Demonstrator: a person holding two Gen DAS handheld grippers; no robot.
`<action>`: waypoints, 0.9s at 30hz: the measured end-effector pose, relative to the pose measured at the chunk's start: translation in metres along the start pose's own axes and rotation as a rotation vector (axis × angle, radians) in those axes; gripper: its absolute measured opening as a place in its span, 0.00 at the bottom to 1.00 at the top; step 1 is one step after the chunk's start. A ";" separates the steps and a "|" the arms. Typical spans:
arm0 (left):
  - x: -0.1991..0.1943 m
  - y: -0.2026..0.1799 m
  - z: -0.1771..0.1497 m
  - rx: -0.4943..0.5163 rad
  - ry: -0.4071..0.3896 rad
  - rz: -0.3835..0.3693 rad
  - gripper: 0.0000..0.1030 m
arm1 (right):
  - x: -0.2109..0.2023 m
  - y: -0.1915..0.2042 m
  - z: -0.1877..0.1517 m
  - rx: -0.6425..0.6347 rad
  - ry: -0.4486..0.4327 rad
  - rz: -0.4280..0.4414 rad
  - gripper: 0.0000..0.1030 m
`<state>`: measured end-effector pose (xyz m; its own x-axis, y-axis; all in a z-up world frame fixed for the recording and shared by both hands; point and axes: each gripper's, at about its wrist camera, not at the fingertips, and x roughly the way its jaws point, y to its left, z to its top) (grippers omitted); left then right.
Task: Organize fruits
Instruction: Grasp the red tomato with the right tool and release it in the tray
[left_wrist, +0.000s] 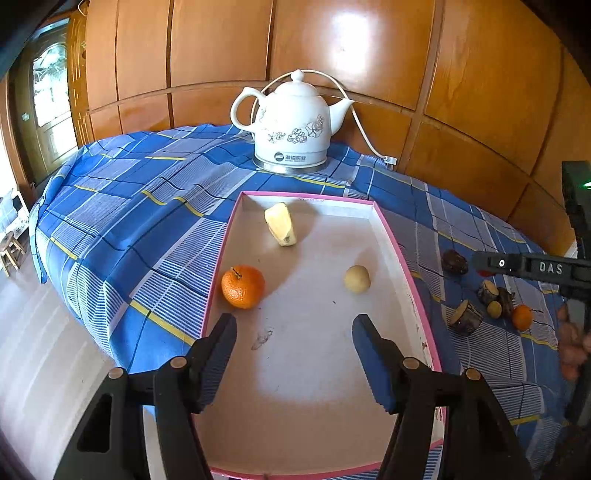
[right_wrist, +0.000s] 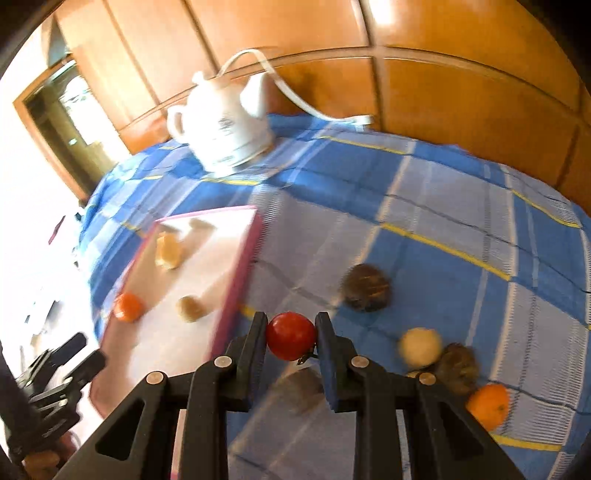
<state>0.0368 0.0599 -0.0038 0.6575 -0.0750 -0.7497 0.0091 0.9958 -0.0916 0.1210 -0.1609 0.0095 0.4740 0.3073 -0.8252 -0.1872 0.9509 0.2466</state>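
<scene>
The wall panels (left_wrist: 369, 44) are glossy varnished wood. The teapot (left_wrist: 291, 122) looks like smooth glazed ceramic on a shiny metal base. The checked tablecloth (left_wrist: 129, 206) is matt cloth. The tray (left_wrist: 388, 229) looks like matt cardboard. The tomato (right_wrist: 291, 335) has smooth, glossy skin.

The right wrist view is smeared by motion: the white kettle (right_wrist: 221, 125) shows no readable print, and the fruit in the pink-rimmed tray (right_wrist: 243, 266) right of the kettle's base are soft blobs. The left gripper (right_wrist: 70, 365) beside that tray is cut by the picture's edge, its jaws unreadable there. In the left wrist view the tray's near rim (left_wrist: 295, 474) runs out of the bottom edge. Right of the tray, the right gripper (left_wrist: 480, 263) hides most of a red fruit. The brown lumps (left_wrist: 465, 317) nearby are too small to name. A hand (left_wrist: 572, 343) is cropped.
</scene>
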 end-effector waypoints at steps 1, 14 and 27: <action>0.000 0.001 0.000 -0.001 0.000 -0.001 0.64 | 0.000 0.005 -0.002 -0.010 0.003 0.015 0.25; 0.001 0.020 -0.005 -0.052 0.006 0.020 0.64 | 0.018 0.078 -0.018 -0.152 0.056 0.144 0.26; 0.006 0.020 -0.009 -0.048 0.021 0.014 0.64 | 0.053 0.093 -0.019 -0.194 0.093 0.078 0.30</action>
<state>0.0345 0.0789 -0.0157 0.6417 -0.0628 -0.7643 -0.0365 0.9930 -0.1123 0.1129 -0.0567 -0.0212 0.3715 0.3666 -0.8530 -0.3863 0.8965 0.2170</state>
